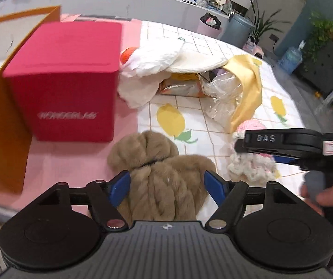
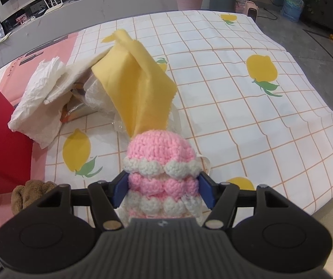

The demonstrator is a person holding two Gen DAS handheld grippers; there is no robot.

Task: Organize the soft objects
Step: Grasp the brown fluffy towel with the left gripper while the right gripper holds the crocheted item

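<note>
Right gripper (image 2: pixel 163 187) clenches the crocheted piece (image 2: pixel 161 162) (level, pointing forward); left gripper (image 1: pixel 166 187) seemingly grips the fur item (image 1: pixel 159 174).

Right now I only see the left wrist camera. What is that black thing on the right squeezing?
Observer: That is the right gripper, shut on a pink and white knitted hat.
Operator: Is anything behind the hat?
Observer: Yes, a yellow cloth stands up right behind it, draped over a clear plastic bag.
Operator: Is the table bare past the cloth?
Observer: The lemon tablecloth shows no objects on its far right side in the right wrist view.
</note>
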